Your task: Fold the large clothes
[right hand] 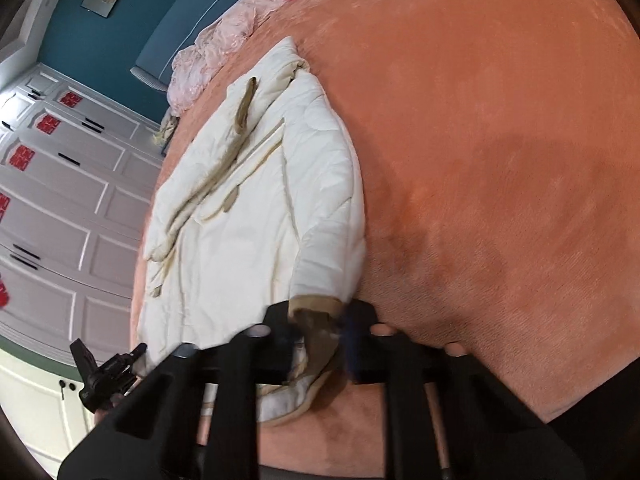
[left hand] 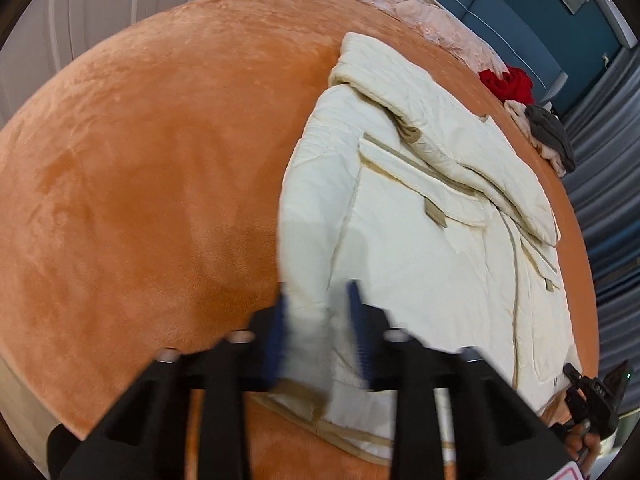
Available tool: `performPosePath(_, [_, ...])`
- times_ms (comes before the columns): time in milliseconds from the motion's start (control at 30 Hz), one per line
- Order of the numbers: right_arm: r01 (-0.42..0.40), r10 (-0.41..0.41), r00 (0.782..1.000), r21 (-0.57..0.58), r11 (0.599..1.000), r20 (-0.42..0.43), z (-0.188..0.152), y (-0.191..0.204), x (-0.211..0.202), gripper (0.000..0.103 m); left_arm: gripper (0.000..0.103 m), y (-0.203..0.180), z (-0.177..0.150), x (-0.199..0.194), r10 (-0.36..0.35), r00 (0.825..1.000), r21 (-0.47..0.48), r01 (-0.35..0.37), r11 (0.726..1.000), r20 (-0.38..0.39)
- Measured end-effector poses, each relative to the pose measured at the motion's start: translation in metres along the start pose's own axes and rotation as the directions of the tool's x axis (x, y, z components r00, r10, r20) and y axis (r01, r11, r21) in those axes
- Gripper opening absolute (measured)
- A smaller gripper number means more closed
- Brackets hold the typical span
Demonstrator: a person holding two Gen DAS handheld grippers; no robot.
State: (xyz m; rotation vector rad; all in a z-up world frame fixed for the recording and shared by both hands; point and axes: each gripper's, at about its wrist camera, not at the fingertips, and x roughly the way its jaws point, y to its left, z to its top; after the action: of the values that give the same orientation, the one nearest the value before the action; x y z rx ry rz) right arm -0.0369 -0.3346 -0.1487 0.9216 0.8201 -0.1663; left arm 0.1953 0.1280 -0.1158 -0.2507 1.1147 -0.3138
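A large cream padded coat (left hand: 420,220) with tan trim lies spread on an orange plush bedspread (left hand: 160,160), one sleeve folded across its front. My left gripper (left hand: 318,320) is shut on the coat's near edge, and cream fabric bunches between its blue pads. In the right wrist view the same coat (right hand: 248,208) stretches away to the left. My right gripper (right hand: 320,328) is shut on a tan-trimmed corner of the hem. Each gripper shows small in the other's view: the right gripper (left hand: 592,396) and the left gripper (right hand: 108,372).
A pink crumpled cover (left hand: 400,4) lies along the far side of the bed. A red garment (left hand: 508,84) and a grey one (left hand: 552,132) lie beyond the coat. White wardrobe doors (right hand: 60,200) stand past the bed's edge. Bare orange bedspread (right hand: 480,120) extends beside the coat.
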Motion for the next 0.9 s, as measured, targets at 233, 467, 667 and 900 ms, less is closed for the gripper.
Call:
performPosePath(233, [0.018,-0.016,1.000,-0.094,0.995,0.015,0.000,0.022,-0.032,0.004,0.007,-0.002,-0.003,-0.039,-0.020,0.999,0.025,0.019,1.000,0.047])
performPosePath(467, [0.057,-0.065,0.998,-0.218,0.974,-0.026,-0.019,0.028,-0.071,0.003,0.007,-0.008,-0.031,-0.082,-0.019,0.999,0.122,0.014,0.992,0.036])
performPosePath(667, [0.105,-0.158,0.978,-0.334,0.937,-0.136,-0.070,0.018,-0.101,0.003,0.007,0.008,-0.082,-0.108,0.027,0.999,0.175,-0.021,0.984,-0.033])
performPosePath(900, [0.099,-0.207,0.945,-0.379,0.920,-0.253,-0.113,0.008,-0.120,0.003,0.007,0.031,-0.142,-0.137,0.068,0.991,0.185,-0.047,0.982,-0.111])
